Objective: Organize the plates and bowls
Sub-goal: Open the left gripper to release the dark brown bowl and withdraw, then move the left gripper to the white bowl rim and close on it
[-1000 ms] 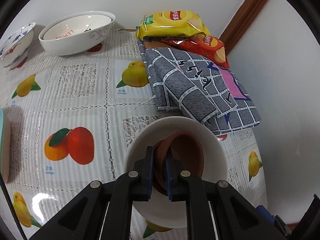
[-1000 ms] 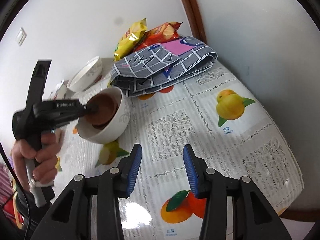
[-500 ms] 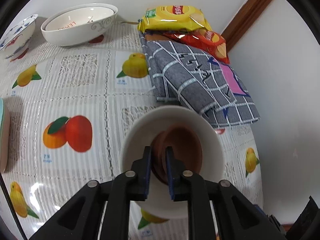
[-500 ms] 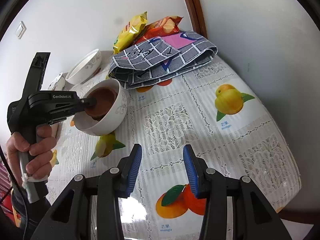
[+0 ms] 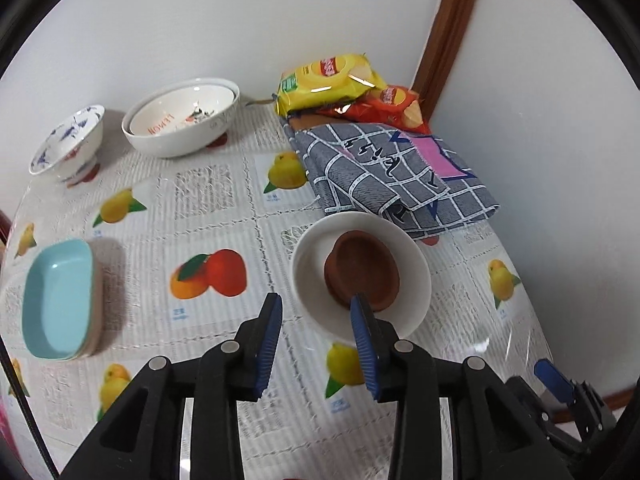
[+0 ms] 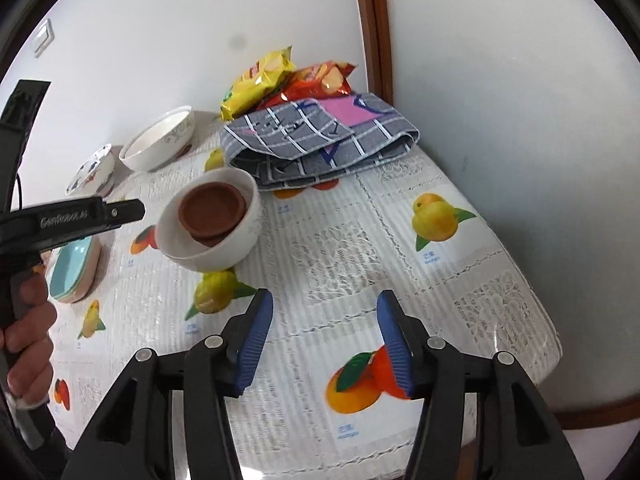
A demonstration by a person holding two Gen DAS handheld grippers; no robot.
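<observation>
Left wrist view: left gripper [image 5: 316,334] is opening with nothing between its jaws, and the brown bowl [image 5: 362,274] sits nested in the white bowl [image 5: 416,280] just ahead of it, so that stacking step looks done.

Right wrist view: right gripper [image 6: 326,338] is opening too, empty over the desk [image 6: 440,288]. Next grab is probably the blue-patterned bowl [image 6: 94,170], far ahead-left.

The left gripper [image 5: 318,330] points steeply down, its jaws opening with nothing between the blue pads [image 5: 269,344]. From the right wrist it shows side-on, a hand [image 6: 28,340] wrapped round its handle. The right gripper [image 6: 324,344] also tilts down, jaws opening, gap empty
</observation>
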